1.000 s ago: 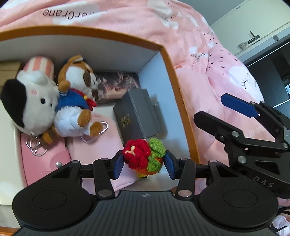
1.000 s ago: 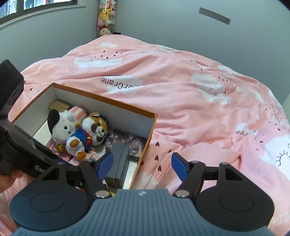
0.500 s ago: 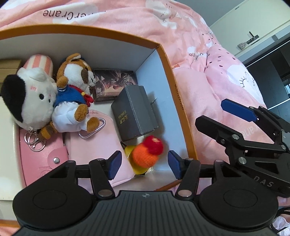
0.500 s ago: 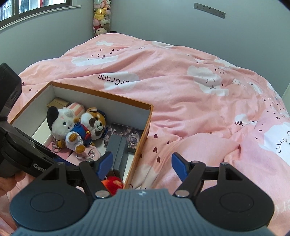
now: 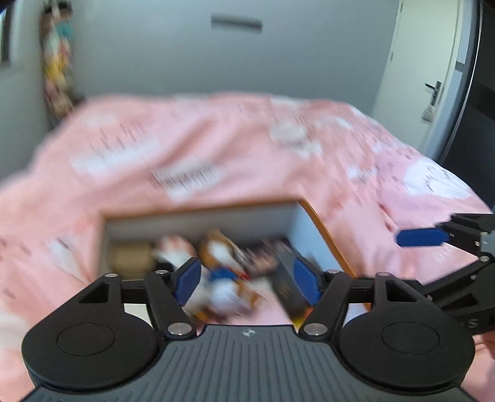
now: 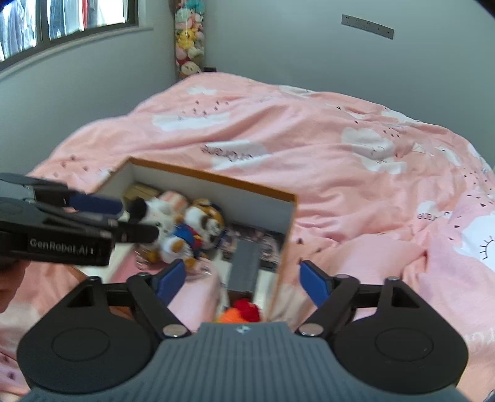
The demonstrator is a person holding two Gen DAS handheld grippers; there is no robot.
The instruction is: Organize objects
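An orange-rimmed box (image 6: 216, 177) lies open on the bed. Inside are a brown-and-white plush dog (image 6: 201, 228), a white plush (image 6: 154, 213), a grey case (image 6: 246, 266) and a pink pouch (image 6: 198, 293). The red-and-orange crocheted toy (image 6: 244, 310) lies in the box's near corner, touching neither gripper. My left gripper (image 5: 246, 280) hovers above the box in a blurred view, its jaws opening with nothing between them; its fingers (image 6: 92, 201) show at the left of the right wrist view. My right gripper (image 6: 242, 280) hangs over the box's near right edge, jaws opening and empty.
The pink cloud-print bedcover (image 6: 340, 173) spreads around the box. Hanging plush toys (image 6: 188, 40) fill the far wall corner beside a window (image 6: 62, 18). A door (image 5: 433, 89) stands at the right. A hand (image 6: 9, 287) holds the left gripper.
The left gripper let go of the crocheted toy, which dropped into the box's near corner. That gripper then rose, tilted up and spread wider. The right gripper's jaws also widened.
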